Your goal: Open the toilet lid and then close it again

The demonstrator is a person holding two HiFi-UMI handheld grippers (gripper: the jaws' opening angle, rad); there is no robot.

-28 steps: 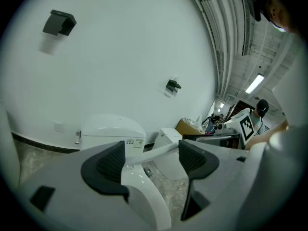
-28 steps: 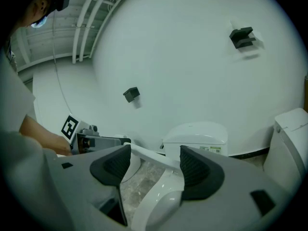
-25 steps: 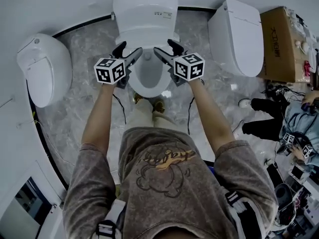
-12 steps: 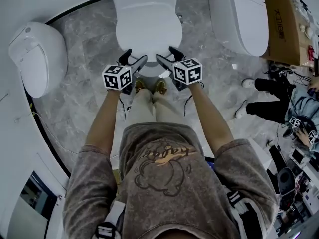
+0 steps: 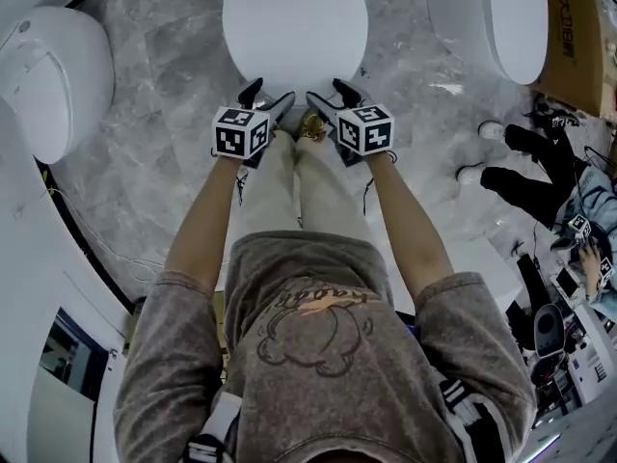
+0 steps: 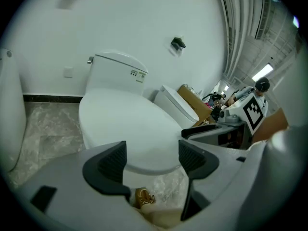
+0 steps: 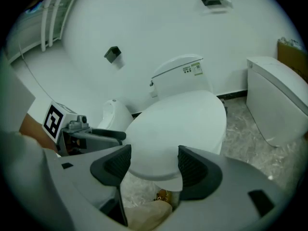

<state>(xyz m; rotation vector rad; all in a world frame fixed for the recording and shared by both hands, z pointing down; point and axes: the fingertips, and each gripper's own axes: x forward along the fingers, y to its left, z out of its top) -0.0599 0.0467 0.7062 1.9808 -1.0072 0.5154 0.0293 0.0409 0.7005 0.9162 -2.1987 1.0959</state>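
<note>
- The white oval plastic toilet lid (image 5: 294, 27) lies flat down on its bowl, in front of the white ceramic tank (image 6: 118, 69); the person stands right at its front end.
- The left gripper (image 5: 268, 99) and the right gripper (image 5: 330, 96) hover side by side just off the lid's front rim, each carrying its marker cube.
- In the left gripper view the dark fingers (image 6: 108, 162) stand apart with nothing clamped; the lid's front rim (image 6: 144, 162) shows in the gap beyond them, not touching as far as I can tell.
- In the right gripper view the fingers (image 7: 115, 163) are likewise spread and empty, with the lid's rounded front edge (image 7: 159, 170) lined up between them.
- With the lid down and both grippers empty at its rim, this is either the moment before the lift or the end of the closing; the views alone do not settle which.
- If the lift is to come, the next move probably calls for easing a finger under the front lip and swinging the lid up towards the tank.
- Two other white toilets stand well apart on the grey marble floor (image 5: 154, 133), one on the left (image 5: 48, 66) and one on the right (image 5: 516, 17).
</note>
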